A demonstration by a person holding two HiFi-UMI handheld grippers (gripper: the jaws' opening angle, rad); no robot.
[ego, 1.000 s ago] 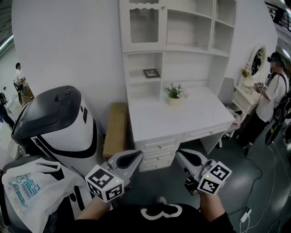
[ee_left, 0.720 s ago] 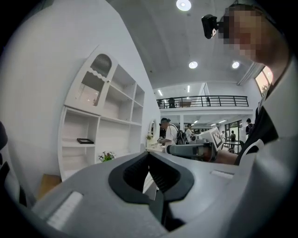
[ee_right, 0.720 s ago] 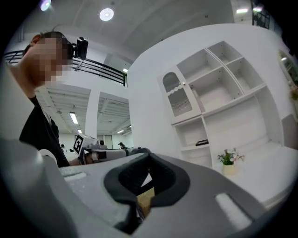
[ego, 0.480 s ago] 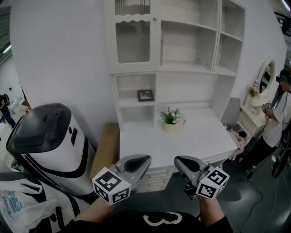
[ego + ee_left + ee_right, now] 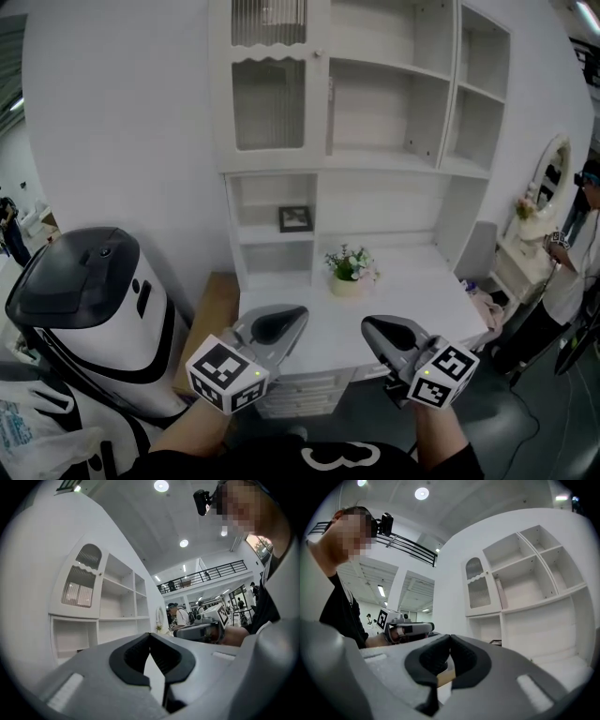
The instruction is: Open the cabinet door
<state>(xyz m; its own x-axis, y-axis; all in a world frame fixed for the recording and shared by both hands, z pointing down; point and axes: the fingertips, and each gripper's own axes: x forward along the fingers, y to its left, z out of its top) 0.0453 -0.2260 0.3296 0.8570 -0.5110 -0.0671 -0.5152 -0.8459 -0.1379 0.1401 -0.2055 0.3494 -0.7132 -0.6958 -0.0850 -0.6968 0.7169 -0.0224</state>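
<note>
While both jaw pairs sit closed, empty | left gripper [image 5: 281,323], right gripper [image 5: 380,330]: 2 | cabinet door [image 5: 270,89]: 1, closed | flowerpot [image 5: 349,274]: 1 | picture frame [image 5: 296,218]: 1

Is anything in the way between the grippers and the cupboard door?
Nothing visible blocks it. The cabinet door is shut, high up on the left. The left hand-held gripper and right hand-held gripper hover low over the desk. The flower pot sits lower, right of the door.
</note>
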